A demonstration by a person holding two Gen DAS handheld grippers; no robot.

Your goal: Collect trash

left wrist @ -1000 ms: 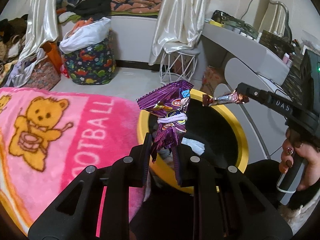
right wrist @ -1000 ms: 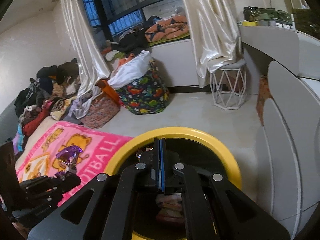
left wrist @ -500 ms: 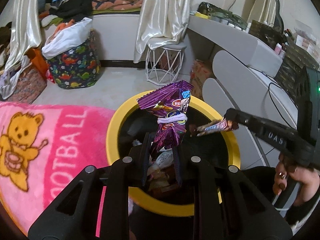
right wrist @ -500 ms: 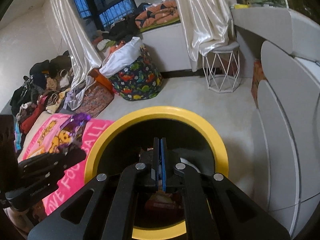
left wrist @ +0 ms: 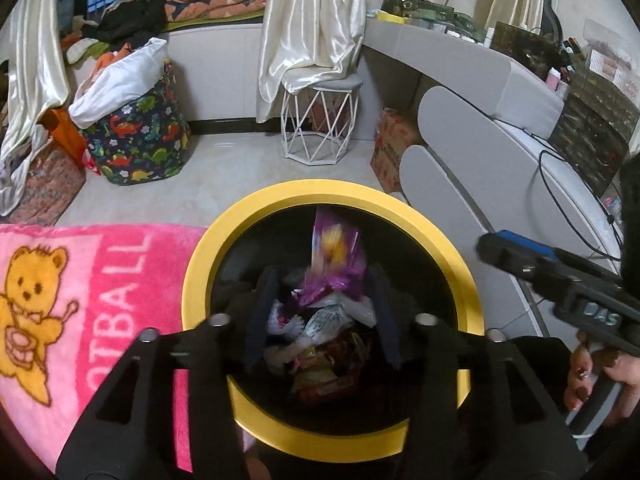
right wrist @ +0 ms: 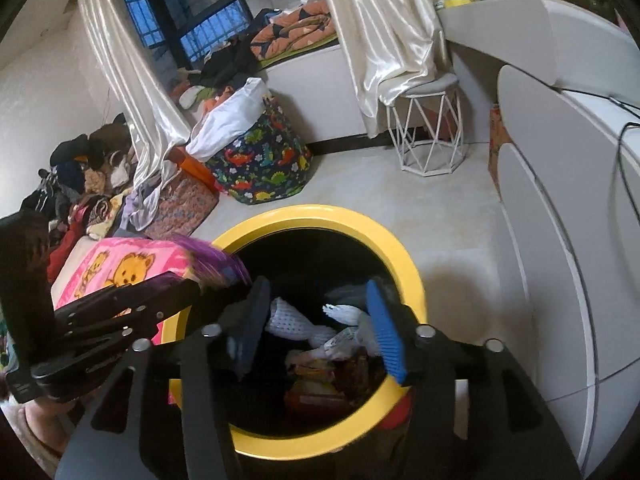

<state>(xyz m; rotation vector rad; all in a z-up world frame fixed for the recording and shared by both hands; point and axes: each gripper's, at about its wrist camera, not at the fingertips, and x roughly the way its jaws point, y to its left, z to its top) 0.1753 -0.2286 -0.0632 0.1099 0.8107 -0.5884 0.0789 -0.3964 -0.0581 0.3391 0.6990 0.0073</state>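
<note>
Both grippers hung over the mouth of the yellow-rimmed bin [left wrist: 200, 264], each with its jaws spread wide and nothing between them. The left gripper [left wrist: 324, 312] had its two dark fingers parted, and just ahead of them, between the fingertips and the far rim, a purple wrapper [left wrist: 334, 260] appeared blurred inside the bin's opening, free of either finger; it looked to be in mid-air, though the smear made that hard to be sure of. Below the left gripper's tips lay a heap of crumpled white and red-brown wrappers [left wrist: 324, 344] in the bin's dark interior.

The right gripper [right wrist: 316, 324] stood off to the left gripper's right side, its blue-padded finger [right wrist: 386, 332] and the darker one well apart, with the same heap directly under them, white netting-like scraps [right wrist: 294, 322] nearest the tips. A hand with dark-painted nails [left wrist: 600, 380] gripped its handle. To the left of the left gripper, a pink bear blanket [left wrist: 60, 300] touched the bin's rim.
</note>
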